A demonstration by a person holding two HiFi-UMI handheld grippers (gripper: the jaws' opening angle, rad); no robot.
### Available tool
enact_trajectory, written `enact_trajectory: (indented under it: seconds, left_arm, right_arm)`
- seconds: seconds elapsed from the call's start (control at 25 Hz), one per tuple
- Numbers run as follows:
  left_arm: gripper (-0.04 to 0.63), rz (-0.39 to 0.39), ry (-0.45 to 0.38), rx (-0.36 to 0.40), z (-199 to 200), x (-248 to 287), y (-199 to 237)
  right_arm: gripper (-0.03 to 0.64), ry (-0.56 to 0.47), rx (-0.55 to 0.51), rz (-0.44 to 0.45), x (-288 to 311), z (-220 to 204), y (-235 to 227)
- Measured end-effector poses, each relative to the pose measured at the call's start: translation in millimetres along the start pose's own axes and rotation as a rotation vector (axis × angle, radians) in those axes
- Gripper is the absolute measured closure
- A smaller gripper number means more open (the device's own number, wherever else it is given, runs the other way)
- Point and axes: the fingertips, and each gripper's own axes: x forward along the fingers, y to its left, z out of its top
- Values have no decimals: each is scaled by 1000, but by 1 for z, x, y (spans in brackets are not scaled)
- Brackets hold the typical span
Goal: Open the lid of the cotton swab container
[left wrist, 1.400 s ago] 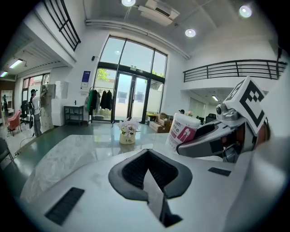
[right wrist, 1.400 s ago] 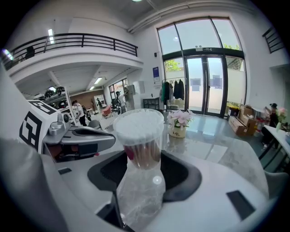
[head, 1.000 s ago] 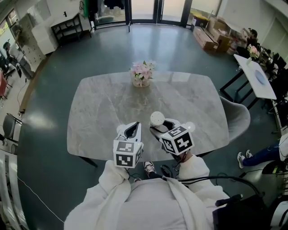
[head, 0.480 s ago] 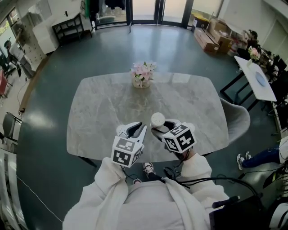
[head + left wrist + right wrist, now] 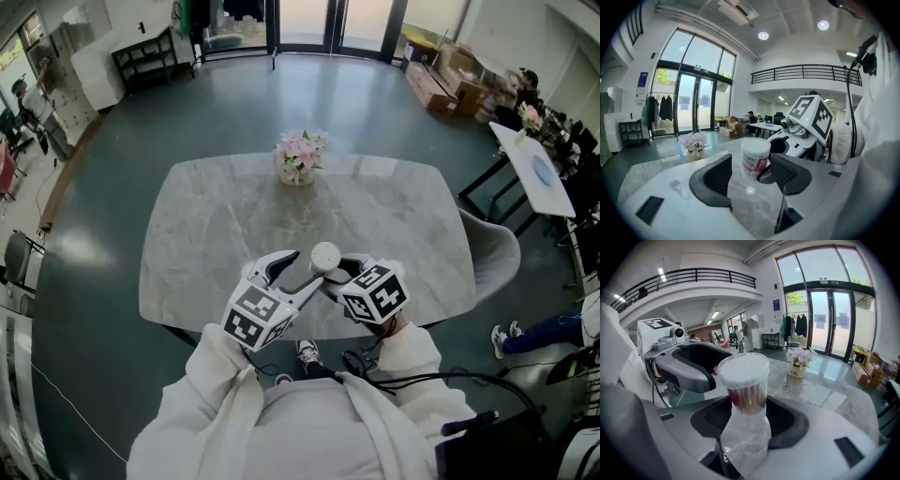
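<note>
We see the right gripper (image 5: 336, 274) clenched on the cotton swab container (image 5: 743, 391), both pads pressed to the lower part of its clear body. It holds the container upright over the 6 o'clock edge of the marble table (image 5: 225, 216). From the left gripper view the container (image 5: 754, 159) looks lifted clear of the tabletop, though we cannot be sure. A vase of pink flowers (image 5: 298, 159) stands well apart at 12 o'clock from it.

The left gripper (image 5: 302, 266) comes in from 8 o'clock, and its jaws have just been opening. They now stand wide, released and gripping nothing. Looking along them, the container shows in the gap between the 2 pads. Neither pad touches it, and it seems to sit at or just past the fingertips.

The white lid (image 5: 743, 367) is still seated flat on the rim, with no lift or tilt in any of the 3 views. We judge step 1, securing the body, as done. The opening itself is not yet begun. What is left is for the left gripper to close on the lid (image 5: 755, 144), above the right gripper's hold, and then pull or twist it free. With the body clamped low, a sideways tug at the top could tip the container in the grip.
</note>
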Motion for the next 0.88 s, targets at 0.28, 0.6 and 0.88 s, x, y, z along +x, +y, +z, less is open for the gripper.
enact_trajectory:
  seconds: [0.28, 0.6, 0.88]
  left_arm:
    - [353, -44, -2, 55, 9, -2, -8]
    - [354, -19, 17, 72, 3, 2, -8]
    - [359, -60, 64, 36, 0, 0, -6]
  right_arm:
    - [330, 0, -46, 54, 3, 5, 21]
    - [331, 13, -61, 81, 6, 1, 27]
    - [336, 4, -88, 92, 8, 0, 29]
